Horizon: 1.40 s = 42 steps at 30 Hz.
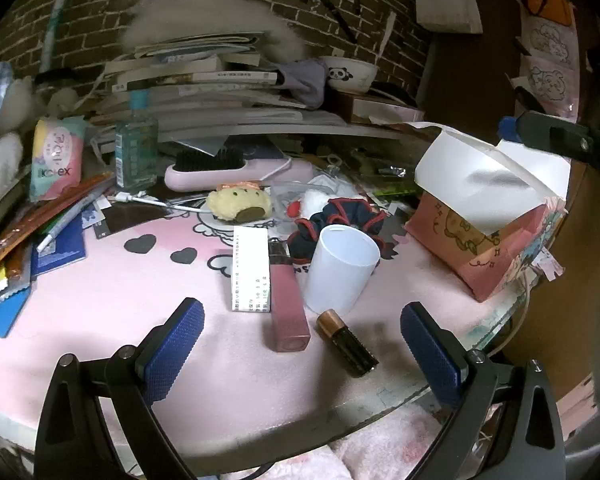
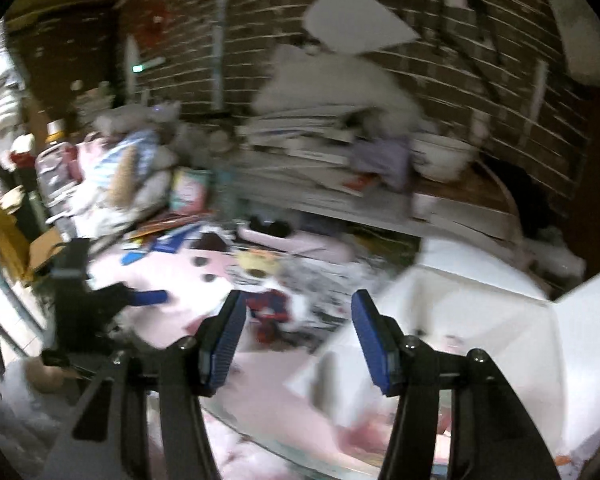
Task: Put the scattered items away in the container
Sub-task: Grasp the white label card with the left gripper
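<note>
My left gripper (image 1: 304, 344) is open above the pink mat (image 1: 112, 304), nothing between its blue pads. Just ahead of it lie a pink lipstick tube (image 1: 288, 308), a battery (image 1: 346, 342) and a white printed box (image 1: 251, 276). A translucent white cup (image 1: 340, 268) stands behind them, in front of a navy and red scrunchie (image 1: 340, 212) and a yellow plush (image 1: 240, 204). The pink cartoon box (image 1: 480, 248) with white flaps stands at the right. My right gripper (image 2: 300, 340) is open and holds nothing, just left of that box (image 2: 460, 320). The right wrist view is blurred.
Stacked books (image 1: 204, 92) and a panda bowl (image 1: 348, 74) fill a shelf at the back. A hairbrush (image 1: 220, 168), a clear bottle (image 1: 136, 152) and snack packets (image 1: 40, 224) crowd the left. One finger of my right gripper (image 1: 540, 136) shows above the box. The table edge (image 1: 380, 404) runs close in front.
</note>
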### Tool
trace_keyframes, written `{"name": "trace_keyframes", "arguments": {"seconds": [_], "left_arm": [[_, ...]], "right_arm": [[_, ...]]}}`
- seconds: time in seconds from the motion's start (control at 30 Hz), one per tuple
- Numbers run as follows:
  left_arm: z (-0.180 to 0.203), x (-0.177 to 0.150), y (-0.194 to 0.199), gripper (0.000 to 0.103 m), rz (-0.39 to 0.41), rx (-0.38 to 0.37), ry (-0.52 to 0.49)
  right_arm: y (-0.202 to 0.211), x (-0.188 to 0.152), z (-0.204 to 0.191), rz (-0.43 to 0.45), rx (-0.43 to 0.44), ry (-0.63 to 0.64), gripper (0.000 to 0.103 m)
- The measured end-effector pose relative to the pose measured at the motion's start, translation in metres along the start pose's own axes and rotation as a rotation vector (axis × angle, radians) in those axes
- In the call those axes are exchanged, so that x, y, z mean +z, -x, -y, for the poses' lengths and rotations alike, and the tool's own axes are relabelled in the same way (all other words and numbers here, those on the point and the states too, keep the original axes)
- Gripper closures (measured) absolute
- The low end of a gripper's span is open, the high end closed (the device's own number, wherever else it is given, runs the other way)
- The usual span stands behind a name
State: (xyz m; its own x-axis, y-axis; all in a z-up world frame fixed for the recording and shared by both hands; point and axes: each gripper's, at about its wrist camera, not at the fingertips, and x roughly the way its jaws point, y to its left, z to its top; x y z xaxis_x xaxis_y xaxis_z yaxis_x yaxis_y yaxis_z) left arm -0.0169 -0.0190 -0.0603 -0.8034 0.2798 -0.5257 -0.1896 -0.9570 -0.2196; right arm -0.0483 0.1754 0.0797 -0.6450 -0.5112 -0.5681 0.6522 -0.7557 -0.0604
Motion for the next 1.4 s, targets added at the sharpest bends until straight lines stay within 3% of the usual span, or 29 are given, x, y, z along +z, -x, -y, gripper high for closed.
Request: {"name": "trace_keyframes", "arguments": {"seconds": [0.27,0.33,0.5,0.67,1.1,1.23,1.4], "left_arm": [[-0.017,-0.001,0.002,0.006,0.021,0.024,0.028],[-0.025,0.000,0.004,0.010,0.036,0.040,0.043],[-0.041,0.005,0.005,0.017,0.054,0.083,0.062],[-0.050,0.002,-0.005,0.018,0.011,0.164,0.043],[-0.020,-0.002,-0.028,0.019,-0.038,0.148,-0.081],[-0.016,0.002,-0.035,0.038,-0.035,0.165,-0.105],[-0.015,0.004,-0.038,0.048,-0.034,0.191,-0.112]], "right_arm": [[-0.039,-0.028,-0.043,-0.020,0.117,-0.019,0.052],[-0.047,-0.041,-0.048,-0.036,0.130,-0.036,0.052],[-0.064,-0.073,-0.052,-0.079,0.140,-0.068,0.052],[-0.076,-0.096,-0.048,-0.133,0.190,-0.108,0.052],[-0.081,-0.104,-0.039,-0.146,0.212,-0.141,0.052],[-0.083,-0.105,-0.039,-0.151,0.220,-0.139,0.052],[-0.085,-0.107,-0.036,-0.144,0.216,-0.150,0.051]]}}
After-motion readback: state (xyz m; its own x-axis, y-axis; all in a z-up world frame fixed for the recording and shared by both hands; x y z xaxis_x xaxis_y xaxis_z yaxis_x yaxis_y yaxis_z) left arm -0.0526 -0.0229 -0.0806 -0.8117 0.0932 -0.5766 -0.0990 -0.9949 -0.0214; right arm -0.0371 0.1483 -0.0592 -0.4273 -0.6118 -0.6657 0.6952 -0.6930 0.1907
